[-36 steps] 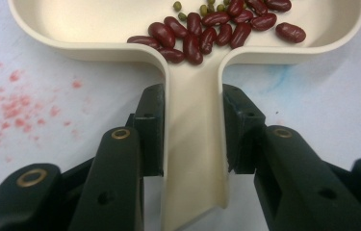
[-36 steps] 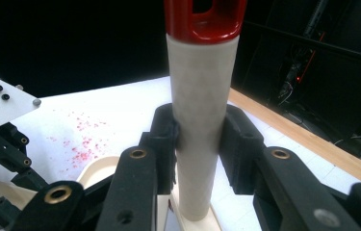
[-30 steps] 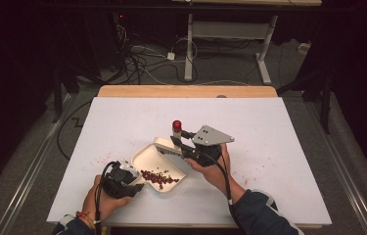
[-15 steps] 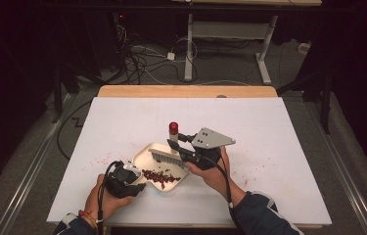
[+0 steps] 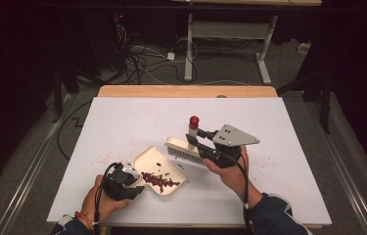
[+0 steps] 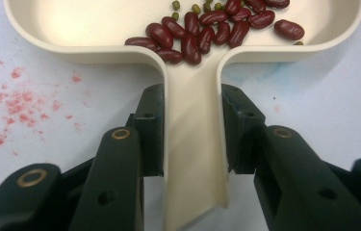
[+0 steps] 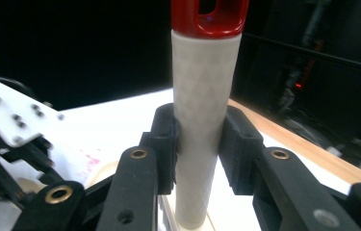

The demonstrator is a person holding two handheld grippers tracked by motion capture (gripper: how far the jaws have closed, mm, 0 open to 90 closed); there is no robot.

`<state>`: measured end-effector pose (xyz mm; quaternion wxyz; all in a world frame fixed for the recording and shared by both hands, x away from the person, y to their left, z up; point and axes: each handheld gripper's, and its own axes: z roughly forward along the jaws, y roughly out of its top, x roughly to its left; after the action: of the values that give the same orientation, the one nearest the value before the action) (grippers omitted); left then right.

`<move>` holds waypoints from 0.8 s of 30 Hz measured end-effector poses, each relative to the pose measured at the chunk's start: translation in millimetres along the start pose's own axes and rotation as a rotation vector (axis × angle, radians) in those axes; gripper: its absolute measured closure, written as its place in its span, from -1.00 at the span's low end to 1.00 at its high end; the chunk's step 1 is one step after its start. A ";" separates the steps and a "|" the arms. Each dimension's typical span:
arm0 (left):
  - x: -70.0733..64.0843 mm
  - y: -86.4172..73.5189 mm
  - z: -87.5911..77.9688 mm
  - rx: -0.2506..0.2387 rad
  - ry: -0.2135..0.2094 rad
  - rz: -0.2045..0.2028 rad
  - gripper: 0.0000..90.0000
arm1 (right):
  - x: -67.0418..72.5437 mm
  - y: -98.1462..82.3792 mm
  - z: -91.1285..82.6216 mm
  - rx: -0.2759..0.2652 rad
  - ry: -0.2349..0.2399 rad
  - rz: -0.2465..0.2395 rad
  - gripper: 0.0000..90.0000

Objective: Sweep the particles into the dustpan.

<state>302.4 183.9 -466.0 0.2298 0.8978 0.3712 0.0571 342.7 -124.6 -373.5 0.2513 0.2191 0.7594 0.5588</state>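
My left gripper clamps the dustpan handle; the stiff, light pan sits on the bench with loose beans. My right gripper grips the brush handle; bristles probably soft.

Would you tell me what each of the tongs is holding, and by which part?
Left tongs: dustpan by its handle. Right tongs: brush by its handle.

White table, dustpan, reddish specks
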 end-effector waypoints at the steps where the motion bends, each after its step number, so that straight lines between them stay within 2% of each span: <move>1: -0.2 0.0 0.2 0.000 0.002 0.002 0.42 | 0.0 0.0 0.0 0.000 0.000 0.000 0.56; 4: -2.1 1.3 1.8 0.008 0.009 0.007 0.42 | -9.1 -6.3 -6.4 0.021 -0.051 0.012 0.56; 7: -3.1 2.8 3.4 0.008 0.015 0.009 0.42 | -11.6 -13.0 -5.3 0.051 -0.105 -0.015 0.56; 9: -3.7 3.6 4.0 0.008 0.020 0.009 0.42 | -10.6 -16.7 -1.3 0.076 -0.117 -0.032 0.56; 10: -3.6 3.9 4.2 0.008 0.019 0.012 0.42 | -9.4 -18.4 0.0 0.069 -0.115 -0.033 0.56; 14: -3.6 3.9 5.6 0.011 0.020 0.011 0.42 | 3.0 -16.1 3.2 0.083 -0.071 -0.046 0.56; 17: -4.0 3.8 5.4 0.009 0.021 0.012 0.42 | 18.9 -13.2 4.5 0.097 -0.036 -0.074 0.56; 21: -3.6 3.8 6.2 0.014 0.021 0.015 0.42 | 37.4 -7.9 6.0 0.083 0.045 -0.062 0.56; 24: -3.5 3.9 6.1 0.014 0.022 0.016 0.42 | 47.1 -6.2 8.7 0.069 0.063 -0.075 0.56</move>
<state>304.0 176.8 -469.4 0.2189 0.9017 0.3670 0.0659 311.2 -91.1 -388.1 0.2402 0.1812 0.7934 0.5291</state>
